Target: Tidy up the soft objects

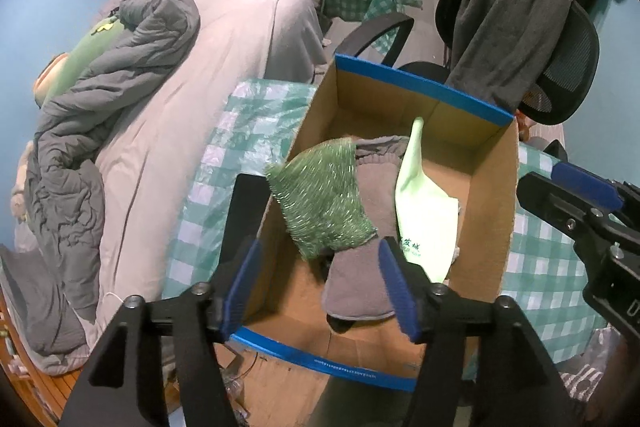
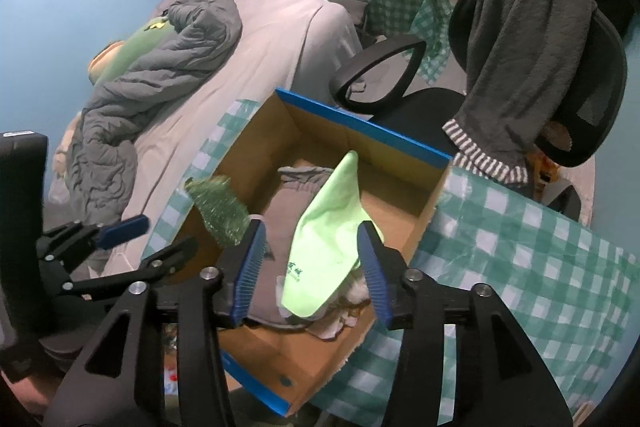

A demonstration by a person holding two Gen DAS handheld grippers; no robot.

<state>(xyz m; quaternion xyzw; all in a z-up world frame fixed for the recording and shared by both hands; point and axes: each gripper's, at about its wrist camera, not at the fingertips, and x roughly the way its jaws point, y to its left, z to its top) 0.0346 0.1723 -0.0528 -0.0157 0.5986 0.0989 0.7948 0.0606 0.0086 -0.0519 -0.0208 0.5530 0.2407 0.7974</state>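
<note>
Soft cloths are what I see between both sets of fingers, and neither is gripped. My left gripper (image 1: 320,287) has its blue pads spread apart over the cardboard box (image 1: 492,195); the sparkly green cloth (image 1: 320,195) sits just past the tips, blurred, touching neither pad, above a grey cloth (image 1: 356,287) in the box. My right gripper (image 2: 312,271) is likewise released, its pads either side of the pale green cloth (image 2: 324,247), which stands up in a point with dark green print near its lower end. I cannot tell whether its right edge brushes the right pad. Under it lies more grey fabric and some whitish scraps in the box's near corner. The box has blue-edged rims and sits on a green-checked tablecloth (image 2: 520,251). Beyond it stand a black office chair (image 2: 592,75) with a grey towel (image 2: 520,39) draped over its back, and a bed (image 1: 224,59) with a rumpled grey duvet (image 1: 120,75).
</note>
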